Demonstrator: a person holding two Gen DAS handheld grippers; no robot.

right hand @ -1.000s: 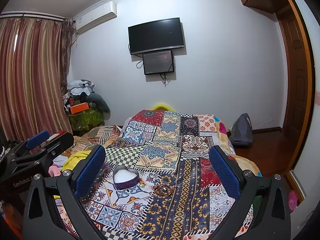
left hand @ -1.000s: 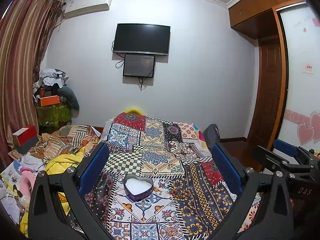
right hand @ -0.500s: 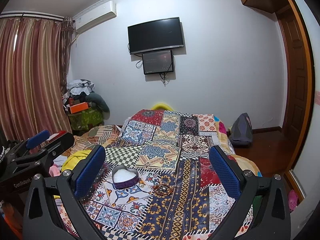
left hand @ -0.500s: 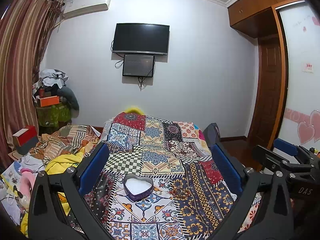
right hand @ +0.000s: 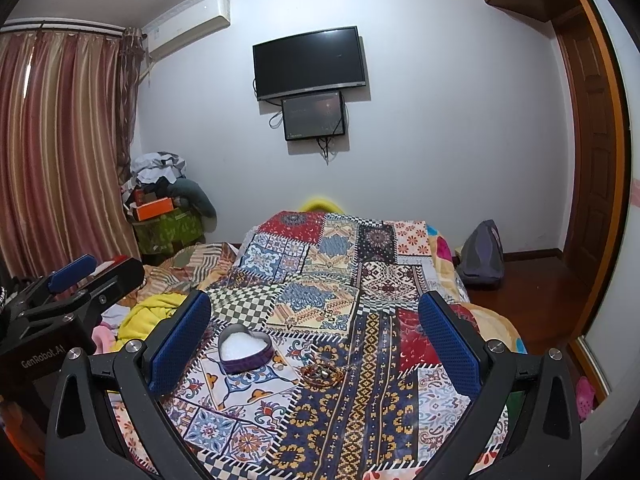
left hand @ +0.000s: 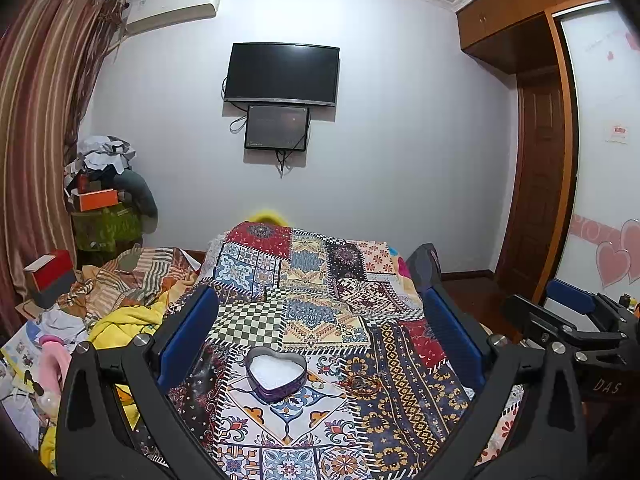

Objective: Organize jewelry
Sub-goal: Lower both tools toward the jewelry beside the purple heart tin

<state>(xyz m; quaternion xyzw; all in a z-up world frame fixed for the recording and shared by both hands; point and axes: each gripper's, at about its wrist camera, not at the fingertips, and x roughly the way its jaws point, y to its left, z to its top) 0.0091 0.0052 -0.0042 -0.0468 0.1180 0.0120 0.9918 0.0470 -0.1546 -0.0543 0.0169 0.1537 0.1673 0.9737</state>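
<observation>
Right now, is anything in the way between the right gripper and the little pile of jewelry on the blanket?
Nothing visible is. The right gripper hangs open above the patchwork blanket, and the jewelry lies bare on it, just right of the heart-shaped box. Box and jewelry lie apart with only flat cloth between them, so that short path looks open too.

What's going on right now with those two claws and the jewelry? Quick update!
Left gripper open, empty. Right gripper open, empty. Heart-shaped box open on the quilt; jewelry pile beside it, untouched. Nothing in the way.
</observation>
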